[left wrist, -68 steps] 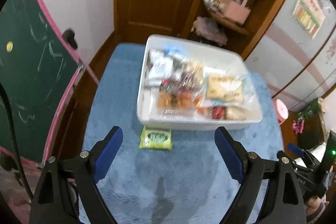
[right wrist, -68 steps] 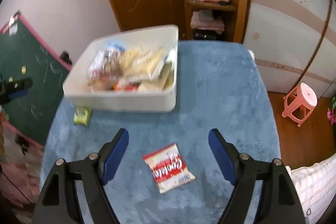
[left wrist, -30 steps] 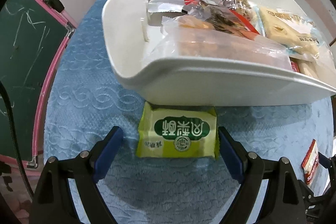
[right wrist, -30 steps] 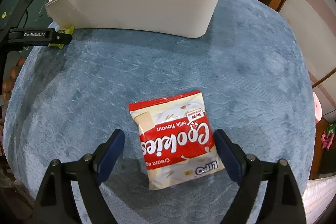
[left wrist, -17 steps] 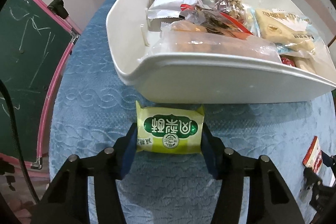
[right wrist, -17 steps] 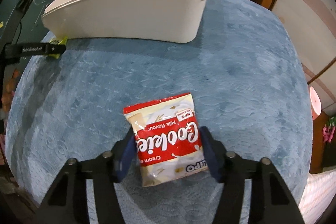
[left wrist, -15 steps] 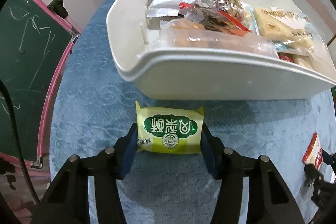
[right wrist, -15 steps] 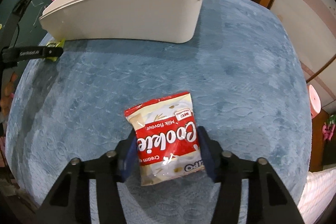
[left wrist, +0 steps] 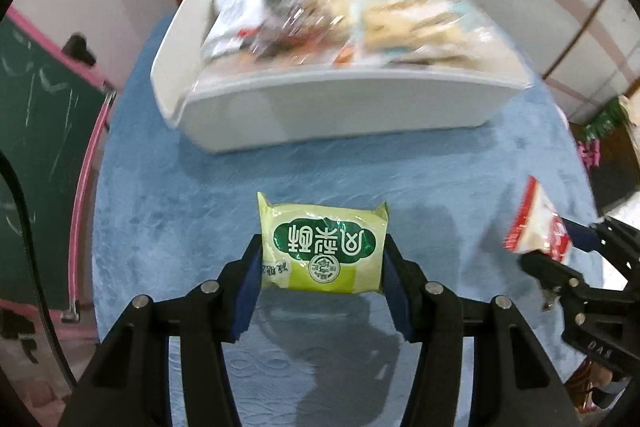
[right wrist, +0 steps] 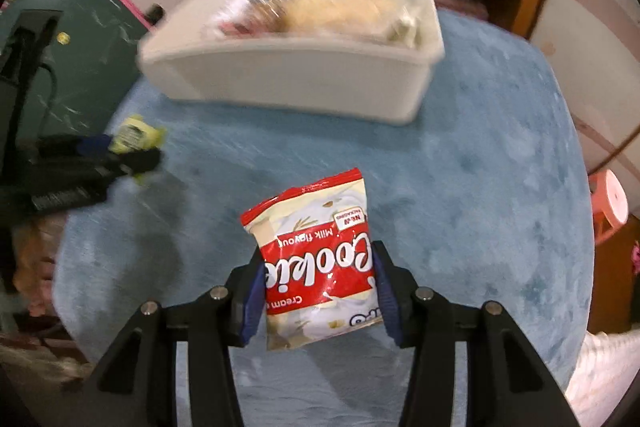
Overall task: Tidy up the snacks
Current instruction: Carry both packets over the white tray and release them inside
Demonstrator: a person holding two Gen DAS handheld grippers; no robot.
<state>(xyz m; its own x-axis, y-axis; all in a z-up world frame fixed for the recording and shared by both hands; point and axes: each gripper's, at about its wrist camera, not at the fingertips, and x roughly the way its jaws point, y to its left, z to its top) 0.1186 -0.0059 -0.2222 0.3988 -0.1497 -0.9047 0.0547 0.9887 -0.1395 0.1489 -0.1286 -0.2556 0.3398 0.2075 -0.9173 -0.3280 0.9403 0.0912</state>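
Right wrist — cookie packet (right wrist: 320, 267) between pads (right wrist: 256, 291)

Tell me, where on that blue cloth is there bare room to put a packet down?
The blue cloth lies bare right of the cookie bag, up to the table's edge, and between both held packets and the white bin. The bin itself is crowded with snacks. The green packet hangs over more bare cloth.

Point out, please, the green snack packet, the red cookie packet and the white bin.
green snack packet (left wrist: 323, 247), left wrist view, on its dark green label.
red cookie packet (right wrist: 320, 263), right wrist view, on its red band of lettering.
white bin (left wrist: 340, 111), left wrist view, on its near outer wall.
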